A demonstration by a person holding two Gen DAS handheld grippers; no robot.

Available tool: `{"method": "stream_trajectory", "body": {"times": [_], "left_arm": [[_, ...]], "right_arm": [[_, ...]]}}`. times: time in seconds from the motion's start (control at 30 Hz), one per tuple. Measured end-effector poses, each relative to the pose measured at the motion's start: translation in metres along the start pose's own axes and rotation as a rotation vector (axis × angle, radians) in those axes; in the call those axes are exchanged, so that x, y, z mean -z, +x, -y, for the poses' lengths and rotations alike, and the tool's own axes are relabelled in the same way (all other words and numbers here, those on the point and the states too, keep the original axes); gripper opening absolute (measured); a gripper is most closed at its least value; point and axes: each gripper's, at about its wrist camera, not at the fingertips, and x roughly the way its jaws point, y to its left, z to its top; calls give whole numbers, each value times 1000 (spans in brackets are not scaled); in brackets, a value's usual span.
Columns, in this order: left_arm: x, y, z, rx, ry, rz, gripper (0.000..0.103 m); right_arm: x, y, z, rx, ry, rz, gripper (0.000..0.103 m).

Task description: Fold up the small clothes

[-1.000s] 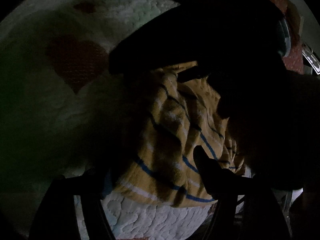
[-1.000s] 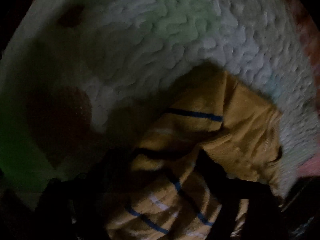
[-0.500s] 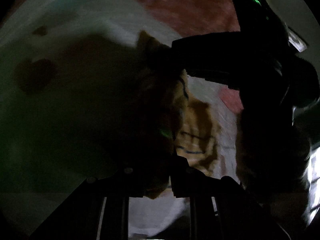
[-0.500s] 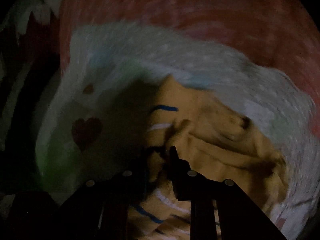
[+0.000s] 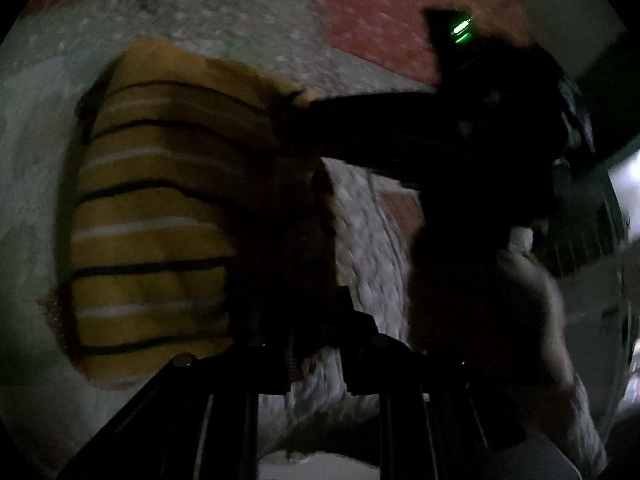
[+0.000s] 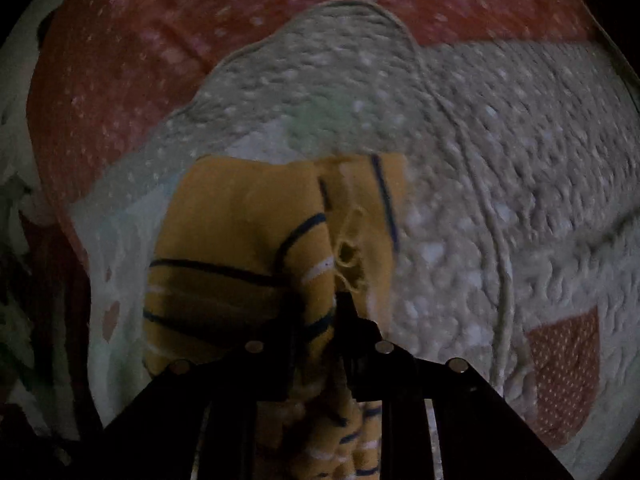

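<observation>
A small yellow garment (image 5: 152, 220) with dark blue and white stripes hangs spread between my two grippers, just above the bed. In the left wrist view my left gripper (image 5: 316, 312) is shut on its near edge, where the cloth lies in deep shadow. My right gripper (image 5: 298, 120) pinches the far corner. In the right wrist view that right gripper (image 6: 320, 312) is shut on a bunched fold of the garment (image 6: 240, 240), which has a small frayed hole near the fingers. The scene is very dim.
Under the garment lies a white quilted blanket (image 6: 500, 152) with red patches (image 6: 564, 364). A red dotted cover (image 6: 152, 48) lies beyond it. A person's forearm (image 5: 520, 320) holds the right gripper at the right of the left wrist view.
Both grippers went from open over the crumpled garment to shut on it. They swung across the bed and rolled, and the garment now hangs stretched out between them.
</observation>
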Motion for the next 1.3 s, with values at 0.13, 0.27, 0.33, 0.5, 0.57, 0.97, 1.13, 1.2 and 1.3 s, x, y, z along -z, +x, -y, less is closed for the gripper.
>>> {"method": "stream_trajectory", "body": {"times": [0.13,0.27,0.33,0.5,0.57,0.97,1.13,1.2,1.3], "left_arm": [[1,-39,-24,-50,-4,48,17],[-16,-65,-85,-101,-162,98,32],[-25,-67,-109,-118,-227,114,50],[-53,-44,-148,-113,-276,80,63],[-54,-30,-156,-92,-279,61,63],[-83,34,-153,62,-265,-40,83],[-81,32,-146,64,-301,-32,51],[-80,14,-150,84,-308,-17,39],[-75,-19,-155,53,-300,24,39]], "right_arm": [[-2,-14,-16,64,-63,24,19],[-1,-15,-10,105,-67,23,19],[3,-25,-2,87,-52,29,20],[0,-46,20,-27,18,118,78],[-3,-44,27,-78,50,138,84],[-9,25,13,-51,32,49,89],[-12,21,0,-149,95,60,38],[-14,13,-14,-192,96,79,34],[-17,0,-49,-288,57,110,33]]}}
